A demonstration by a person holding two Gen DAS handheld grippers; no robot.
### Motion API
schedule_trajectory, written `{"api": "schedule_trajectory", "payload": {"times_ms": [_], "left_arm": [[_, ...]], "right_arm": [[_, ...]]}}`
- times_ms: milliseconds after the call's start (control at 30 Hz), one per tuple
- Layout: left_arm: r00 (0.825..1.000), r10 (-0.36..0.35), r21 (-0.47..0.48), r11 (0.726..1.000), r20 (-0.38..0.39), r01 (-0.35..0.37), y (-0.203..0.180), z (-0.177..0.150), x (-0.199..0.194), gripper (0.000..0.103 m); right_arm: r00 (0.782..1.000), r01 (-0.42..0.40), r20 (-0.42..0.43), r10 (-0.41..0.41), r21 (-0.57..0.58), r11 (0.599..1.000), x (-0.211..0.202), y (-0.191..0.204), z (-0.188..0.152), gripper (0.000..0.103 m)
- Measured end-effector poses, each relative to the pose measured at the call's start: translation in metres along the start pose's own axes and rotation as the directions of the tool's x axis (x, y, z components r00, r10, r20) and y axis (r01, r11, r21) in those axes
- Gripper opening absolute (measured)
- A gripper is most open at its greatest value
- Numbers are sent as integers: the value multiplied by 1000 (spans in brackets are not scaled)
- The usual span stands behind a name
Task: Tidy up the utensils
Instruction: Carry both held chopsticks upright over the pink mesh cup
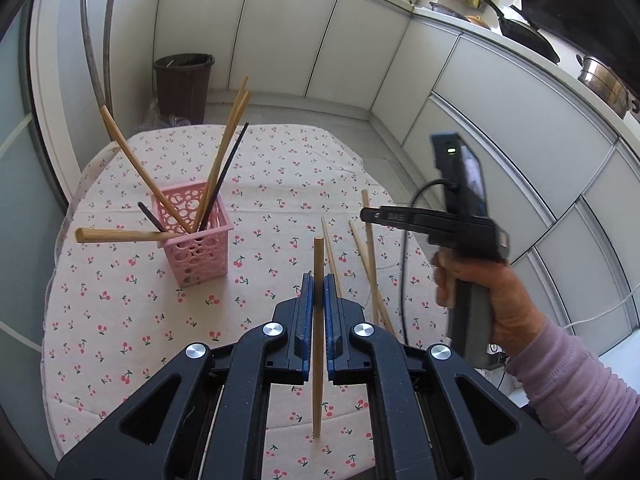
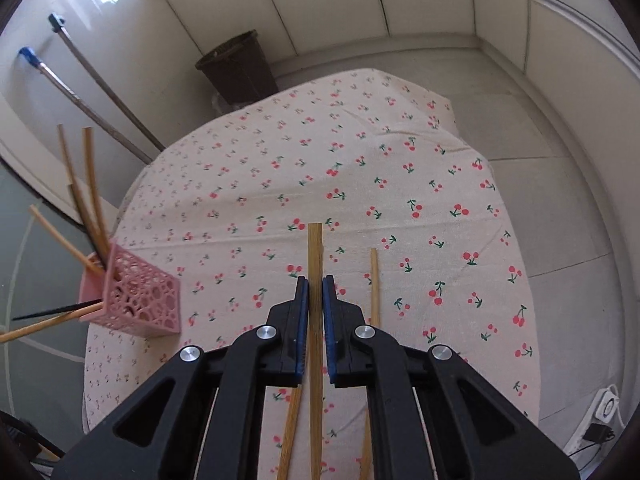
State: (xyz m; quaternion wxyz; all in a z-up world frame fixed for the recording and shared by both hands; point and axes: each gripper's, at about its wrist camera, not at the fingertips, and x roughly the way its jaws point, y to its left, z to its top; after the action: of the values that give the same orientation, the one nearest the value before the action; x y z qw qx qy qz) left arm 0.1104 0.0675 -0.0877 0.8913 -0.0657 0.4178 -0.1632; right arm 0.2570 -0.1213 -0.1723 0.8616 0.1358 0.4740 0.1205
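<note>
A pink perforated basket (image 1: pixel 196 240) stands on the cherry-print tablecloth (image 1: pixel 120 320) and holds several bamboo and black chopsticks; it also shows in the right wrist view (image 2: pixel 136 300) at the left. My left gripper (image 1: pixel 319 280) is shut on a bamboo chopstick (image 1: pixel 318 360), held upright with its tip near the cloth. My right gripper (image 2: pixel 315 284) is shut on another bamboo chopstick (image 2: pixel 315 248); it shows in the left wrist view (image 1: pixel 372 214) above the loose chopsticks. Loose bamboo chopsticks (image 1: pixel 370 264) lie on the cloth, and they show under the right gripper (image 2: pixel 374 284).
A brown waste bin (image 1: pixel 184 84) stands on the floor beyond the table. White cabinets (image 1: pixel 500 92) run along the right, with pans (image 1: pixel 520 28) on the counter. Mop handles (image 2: pixel 92 92) lean on the left wall. A power strip (image 2: pixel 606 408) lies on the floor.
</note>
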Motion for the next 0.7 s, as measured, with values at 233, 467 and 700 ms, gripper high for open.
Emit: {"api": "schedule_trajectory", "payload": {"times_ms": [233, 467, 700], "left_arm": [[997, 41, 24, 999, 73, -43, -2, -4, -23, 5], [980, 41, -17, 999, 193, -39, 2, 10, -59, 5], [952, 97, -94, 993, 291, -73, 12, 48, -84, 5]], "right_arm": [[985, -136, 94, 145, -98, 986, -77, 32, -13, 7], [949, -225, 197, 245, -116, 967, -127, 47, -7, 7], [896, -321, 295, 332, -87, 943, -162, 53, 20, 8]]}}
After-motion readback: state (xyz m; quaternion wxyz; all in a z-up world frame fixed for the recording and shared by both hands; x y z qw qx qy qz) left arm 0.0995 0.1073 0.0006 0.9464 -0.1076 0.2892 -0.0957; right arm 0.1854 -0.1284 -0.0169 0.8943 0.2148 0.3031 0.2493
